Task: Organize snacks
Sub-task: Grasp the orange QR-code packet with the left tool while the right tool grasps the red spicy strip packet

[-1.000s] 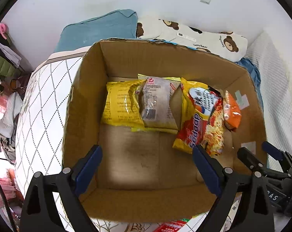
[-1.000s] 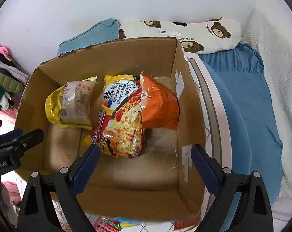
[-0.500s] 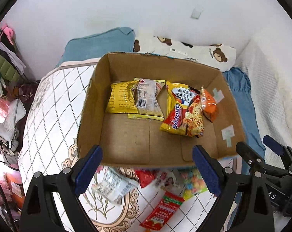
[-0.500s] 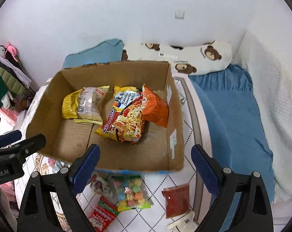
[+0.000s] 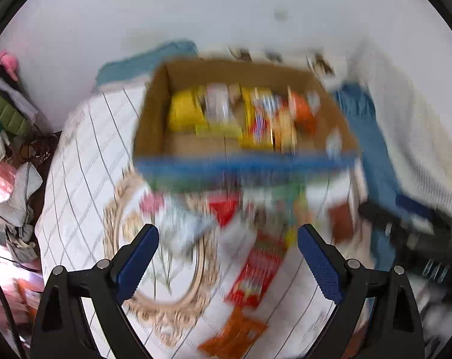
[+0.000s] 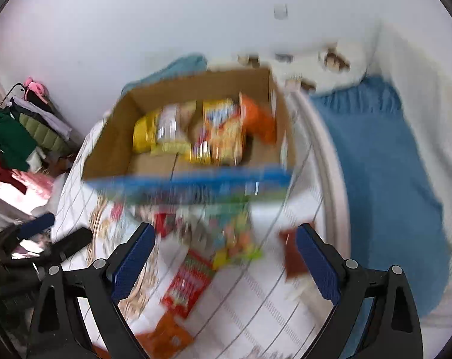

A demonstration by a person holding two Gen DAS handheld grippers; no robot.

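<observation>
We see our left gripper (image 5: 228,261) and right gripper (image 6: 225,260) both spread wide and empty. An open brown cardboard box (image 5: 154,113) of snack packets sits beyond them; loose packets (image 6: 185,287) lie between. Only the right view shows a blue blanket (image 6: 384,173) fully.

Bed (image 6: 256,293): white quilt with thin dark grid lines and a beige oval ornament.
Directly on it:
- cardboard box (image 6: 112,152), centre of frame, open top;
- loose snack packets below the box, blurred: red packet (image 6: 185,285), orange packet (image 6: 166,338), brown packet (image 6: 294,254);
- blue blanket (image 6: 384,164), right side.
</observation>
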